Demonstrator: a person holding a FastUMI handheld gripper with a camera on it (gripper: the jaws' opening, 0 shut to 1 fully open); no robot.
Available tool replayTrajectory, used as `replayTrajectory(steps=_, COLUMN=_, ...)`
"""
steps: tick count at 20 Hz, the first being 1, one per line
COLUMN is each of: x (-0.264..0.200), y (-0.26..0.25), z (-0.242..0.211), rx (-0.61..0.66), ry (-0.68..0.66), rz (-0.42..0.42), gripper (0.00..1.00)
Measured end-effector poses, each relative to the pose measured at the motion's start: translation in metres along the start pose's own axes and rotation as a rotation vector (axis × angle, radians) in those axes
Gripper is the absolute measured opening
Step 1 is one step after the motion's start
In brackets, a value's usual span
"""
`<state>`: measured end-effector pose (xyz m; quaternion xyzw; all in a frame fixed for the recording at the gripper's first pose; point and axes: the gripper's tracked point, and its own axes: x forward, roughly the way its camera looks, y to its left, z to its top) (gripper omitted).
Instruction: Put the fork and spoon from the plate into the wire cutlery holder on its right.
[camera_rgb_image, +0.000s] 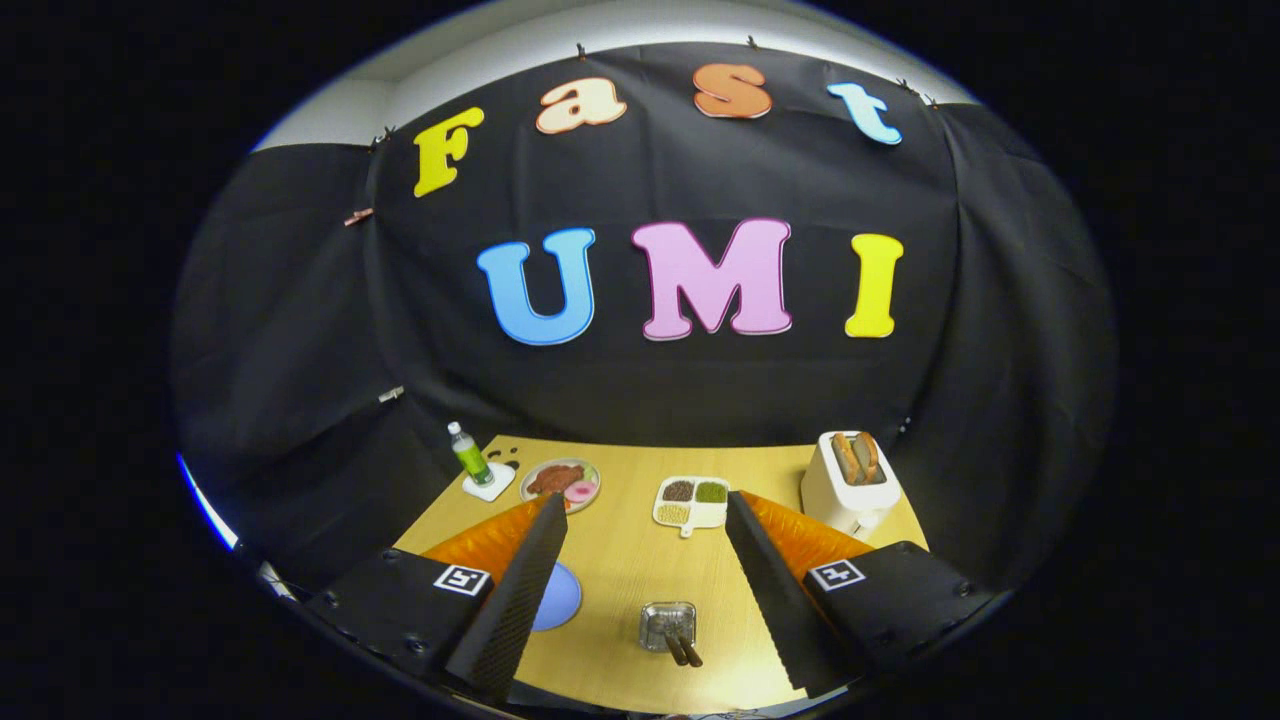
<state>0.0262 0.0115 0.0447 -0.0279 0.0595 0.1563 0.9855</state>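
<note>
Wire cutlery holder (667, 626) already carries two dark handles; my gripper (640, 520) gapes wide, holding nothing; slim, slippery stems

The bench (620, 560) looks like pale, smooth wood-grain laminate with a matt finish. On it, between the spread fingers (520, 590), the wire cutlery holder (667, 625) is shiny metal. Beyond the holder, the toaster (845, 492) is smooth white plastic, and the booth wall is matt cloth.
</note>
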Motion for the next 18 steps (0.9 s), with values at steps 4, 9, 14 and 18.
replayTrajectory(steps=4, x=-0.017, y=-0.020, z=-0.002, rx=-0.009, ry=-0.126, rz=-0.057, gripper=0.99)
replayTrajectory(steps=9, x=-0.016, y=-0.049, z=-0.019, rx=0.016, ry=-0.193, rz=-0.069, gripper=0.99)
replayTrajectory(steps=14, x=-0.016, y=-0.055, z=-0.030, rx=0.025, ry=-0.190, rz=-0.058, gripper=0.99)
replayTrajectory(steps=18, x=-0.016, y=-0.047, z=-0.035, rx=0.011, ry=-0.162, rz=-0.024, gripper=0.99)
